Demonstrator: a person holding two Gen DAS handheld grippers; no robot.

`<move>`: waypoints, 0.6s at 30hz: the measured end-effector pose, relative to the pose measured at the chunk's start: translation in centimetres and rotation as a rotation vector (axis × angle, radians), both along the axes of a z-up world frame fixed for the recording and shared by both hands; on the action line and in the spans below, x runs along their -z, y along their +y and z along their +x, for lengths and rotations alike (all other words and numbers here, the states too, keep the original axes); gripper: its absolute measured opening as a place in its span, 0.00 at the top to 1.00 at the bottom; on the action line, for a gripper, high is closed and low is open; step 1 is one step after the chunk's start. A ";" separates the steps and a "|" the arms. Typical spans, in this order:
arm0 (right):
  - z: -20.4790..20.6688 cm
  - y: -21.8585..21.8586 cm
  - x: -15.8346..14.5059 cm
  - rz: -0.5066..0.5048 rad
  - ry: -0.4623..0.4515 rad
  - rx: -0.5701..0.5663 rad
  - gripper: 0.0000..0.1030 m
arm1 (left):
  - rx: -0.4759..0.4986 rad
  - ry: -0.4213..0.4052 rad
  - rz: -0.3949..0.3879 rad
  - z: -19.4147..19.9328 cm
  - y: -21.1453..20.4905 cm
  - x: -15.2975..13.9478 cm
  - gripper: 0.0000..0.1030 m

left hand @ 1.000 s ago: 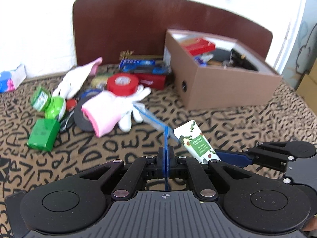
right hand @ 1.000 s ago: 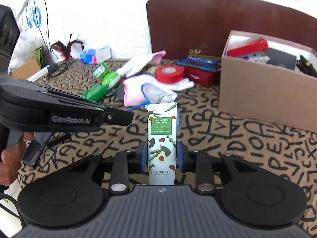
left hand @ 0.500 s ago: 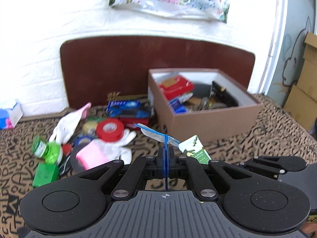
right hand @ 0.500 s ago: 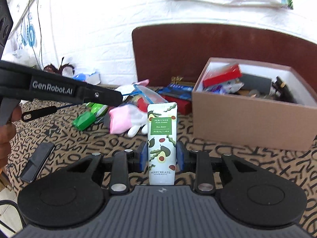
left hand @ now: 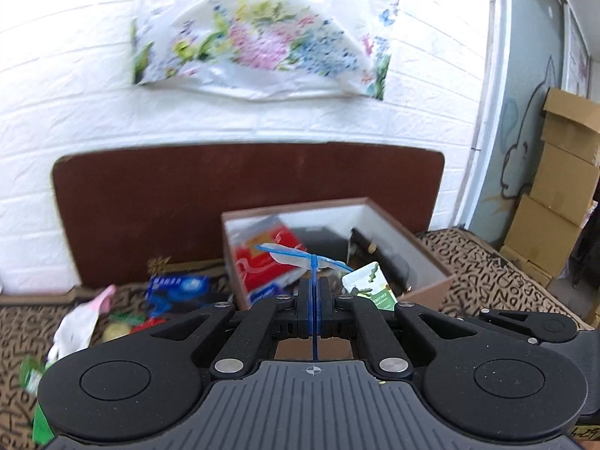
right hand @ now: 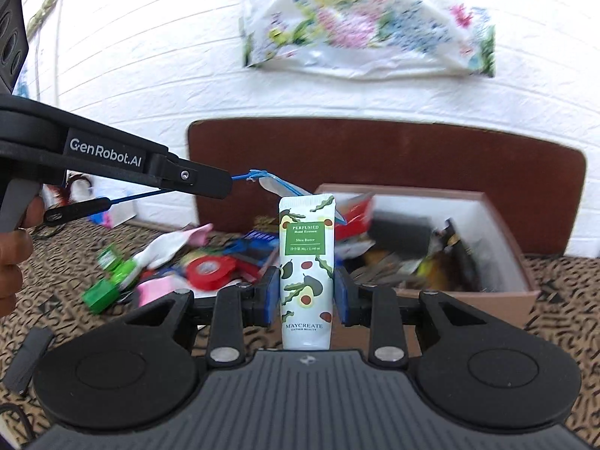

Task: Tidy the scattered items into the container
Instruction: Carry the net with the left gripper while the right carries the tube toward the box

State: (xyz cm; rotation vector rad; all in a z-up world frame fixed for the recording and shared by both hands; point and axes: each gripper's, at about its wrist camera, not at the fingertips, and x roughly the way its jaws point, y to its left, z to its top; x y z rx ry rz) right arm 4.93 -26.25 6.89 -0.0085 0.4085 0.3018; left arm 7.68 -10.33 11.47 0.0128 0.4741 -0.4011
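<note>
Tube [right hand: 305,273] between right jaws.

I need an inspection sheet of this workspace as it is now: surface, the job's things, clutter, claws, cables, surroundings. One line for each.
Surface: patterned cloth with black letters, partly blurred.
Job's things: open brown box already holding items; hand cream tube upright; small blue-edged clear bag above the box.
Clutter: red tape roll, green items, pink-and-white gloves, blue packet left of the box.
Claws: left claw shut on the bag; right claw shut on the tube.
Cables: nothing seen.
Surroundings: white brick wall, floral sheet, brown board, stacked cartons.
</note>
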 end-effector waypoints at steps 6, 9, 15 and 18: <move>3.2 -3.3 -0.2 -0.003 0.003 0.073 0.67 | 0.048 -0.009 -0.006 3.1 -3.5 -0.8 1.00; 4.9 -5.0 -0.5 -0.014 0.007 0.108 0.67 | 0.068 -0.007 -0.016 4.8 -5.1 -0.9 1.00; 8.2 -7.7 -0.1 -0.035 0.040 0.158 0.66 | 0.092 0.036 -0.014 8.9 -8.2 0.1 1.00; 9.3 -8.5 0.5 -0.037 0.056 0.172 0.66 | 0.096 0.058 -0.003 9.8 -8.5 1.3 1.00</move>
